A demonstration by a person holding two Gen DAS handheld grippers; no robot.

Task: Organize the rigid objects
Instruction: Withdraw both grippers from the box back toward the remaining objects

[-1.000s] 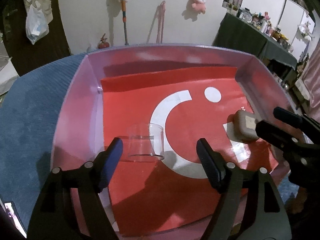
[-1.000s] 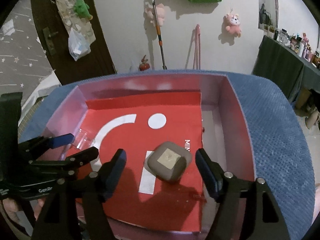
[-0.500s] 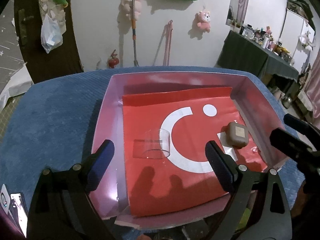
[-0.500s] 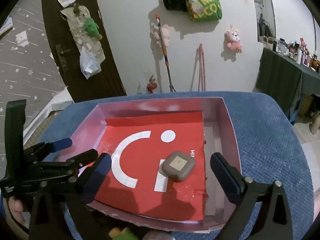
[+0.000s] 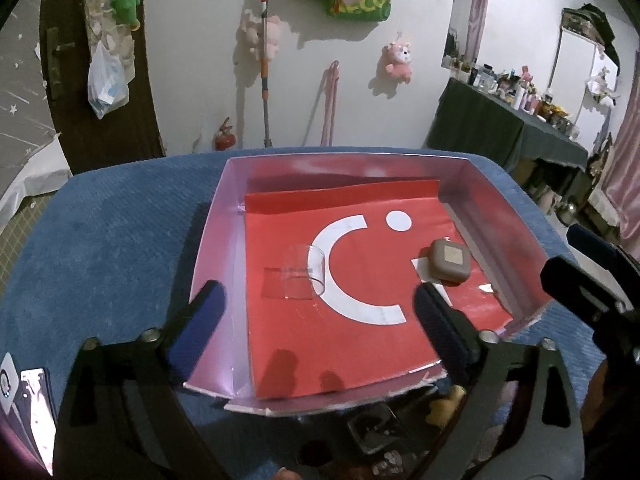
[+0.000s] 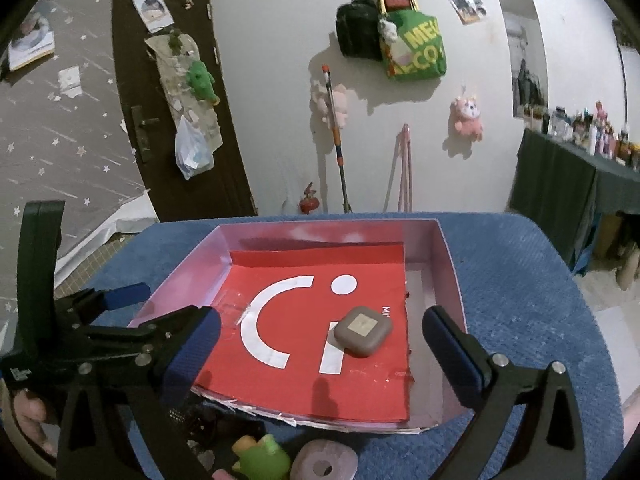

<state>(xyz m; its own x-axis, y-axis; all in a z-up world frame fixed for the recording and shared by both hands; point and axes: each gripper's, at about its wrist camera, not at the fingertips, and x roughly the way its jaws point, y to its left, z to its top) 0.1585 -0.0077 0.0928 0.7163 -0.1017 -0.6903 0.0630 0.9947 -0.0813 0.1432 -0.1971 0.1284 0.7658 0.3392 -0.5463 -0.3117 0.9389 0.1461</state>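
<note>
Blue cloth bears a pink tray; both grippers' fingers are opening, empty.

White wall hung with plush toys; dark door left; cluttered dark-clothed table right; dim light.

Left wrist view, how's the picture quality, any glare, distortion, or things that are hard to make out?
Left wrist view: heavy fisheye bending with dark corners; pale glare on the box walls; the clear cup nearly vanishes against the red sheet. Right wrist view: same bending; the cup is barely traceable, the taupe case sharp.
</note>
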